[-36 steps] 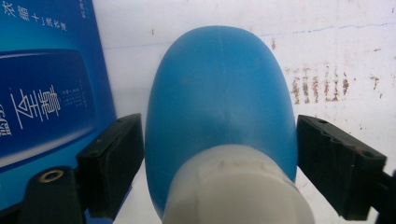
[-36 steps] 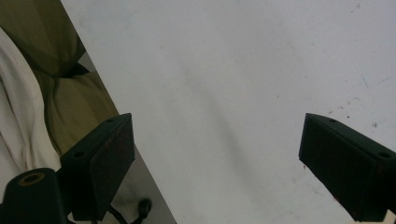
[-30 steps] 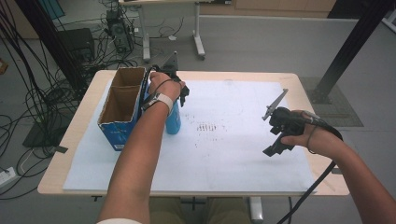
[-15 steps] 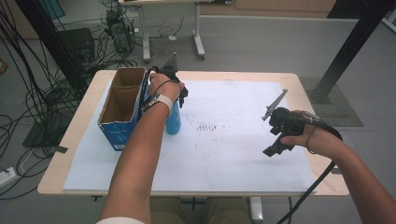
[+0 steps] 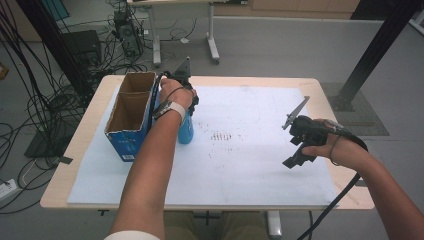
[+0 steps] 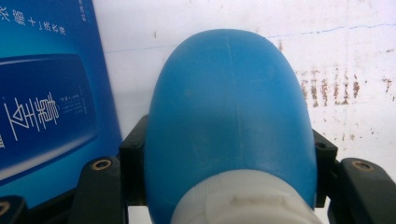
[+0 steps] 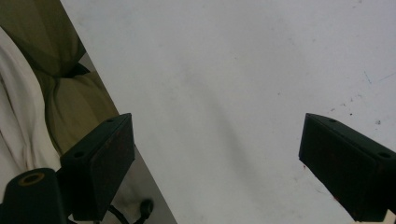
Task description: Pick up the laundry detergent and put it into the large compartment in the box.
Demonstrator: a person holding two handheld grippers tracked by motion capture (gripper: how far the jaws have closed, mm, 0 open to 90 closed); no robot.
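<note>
Gripping smooth rounded blue plastic bottle [image 6: 229,121], left gripper [image 6: 229,172] jaws just closed, right gripper [image 7: 215,163] jaws wide

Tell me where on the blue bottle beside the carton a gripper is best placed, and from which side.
Grip the blue bottle across its upper body just below the white cap, coming from above. It stands upright close beside the carton, so a side approach looks blocked there. The left gripper has just closed on it this way, jaws flanking the shoulders.

bottles: one blue bottle [image 6: 229,121], between the left fingers;
boxes: one blue carton [image 5: 129,117], two compartments, just beside those fingers;
sheets: one white sheet [image 5: 250,150] on the counter [image 5: 330,100];
grippers: two
</note>
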